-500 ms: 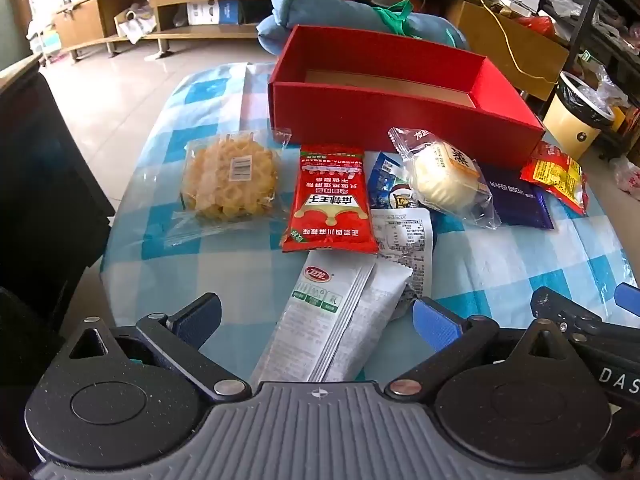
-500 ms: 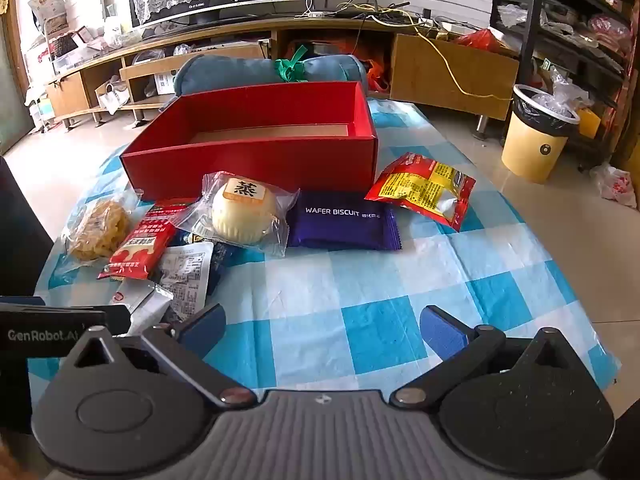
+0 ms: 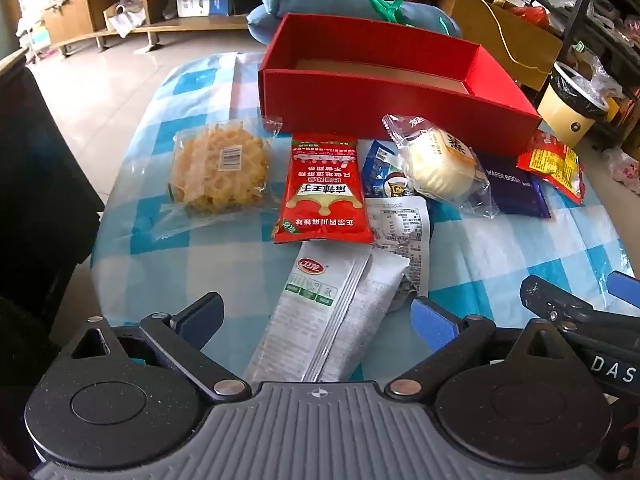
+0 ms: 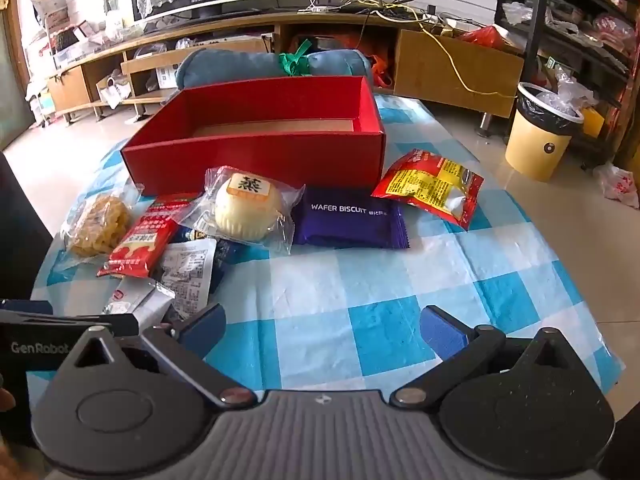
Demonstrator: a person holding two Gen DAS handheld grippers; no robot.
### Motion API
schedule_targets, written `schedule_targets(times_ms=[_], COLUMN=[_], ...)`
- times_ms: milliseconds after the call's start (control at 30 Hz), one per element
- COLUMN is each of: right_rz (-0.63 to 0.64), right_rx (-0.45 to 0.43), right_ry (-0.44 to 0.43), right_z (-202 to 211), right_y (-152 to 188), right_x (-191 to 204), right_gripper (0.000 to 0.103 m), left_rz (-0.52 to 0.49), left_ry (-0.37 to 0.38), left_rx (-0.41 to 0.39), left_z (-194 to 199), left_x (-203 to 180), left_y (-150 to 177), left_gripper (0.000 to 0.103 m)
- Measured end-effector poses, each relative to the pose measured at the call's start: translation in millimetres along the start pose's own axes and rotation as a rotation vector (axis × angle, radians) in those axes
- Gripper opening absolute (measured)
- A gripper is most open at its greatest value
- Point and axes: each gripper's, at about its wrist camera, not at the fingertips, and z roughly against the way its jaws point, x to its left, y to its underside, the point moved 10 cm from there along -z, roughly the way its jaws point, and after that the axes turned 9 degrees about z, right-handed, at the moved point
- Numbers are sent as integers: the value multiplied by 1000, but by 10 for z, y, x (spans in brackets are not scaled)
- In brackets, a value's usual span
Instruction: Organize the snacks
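Observation:
An empty red box (image 3: 384, 96) stands at the far side of the table; it also shows in the right wrist view (image 4: 256, 156). In front of it lie a bagged yellow waffle snack (image 3: 219, 170), a red sachet (image 3: 325, 190), a white-green packet (image 3: 332, 312), a bagged round bun (image 3: 438, 164) (image 4: 247, 206), a purple wafer biscuit pack (image 4: 348, 220) and a red-yellow packet (image 4: 434, 186). My left gripper (image 3: 316, 316) is open over the white-green packet's near end. My right gripper (image 4: 322, 326) is open and empty above bare cloth.
The table has a blue-and-white checked cloth (image 4: 360, 280). A blue rolled cushion (image 4: 276, 64) lies behind the box. A yellow waste bin (image 4: 540, 132) stands on the floor to the right. A dark cabinet (image 3: 36, 184) is at the left.
Both grippers have shifted only slightly; the snacks and box have not moved.

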Motion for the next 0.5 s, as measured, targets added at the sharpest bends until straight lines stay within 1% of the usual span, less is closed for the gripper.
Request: schedule_targets(times_ms=[100,500], right_rz=[4,7], right_rx=[8,15], right_ry=[-4,-8], right_z=[-38,-59], right_y=[-7,6], right_x=[17,33], right_gripper=[99,99], left_rz=[14,18], left_ry=[4,1], left_rx=[9,13], left_z=[-21,-31], left_x=[29,35], left_y=[3,-3], left_gripper=[101,100])
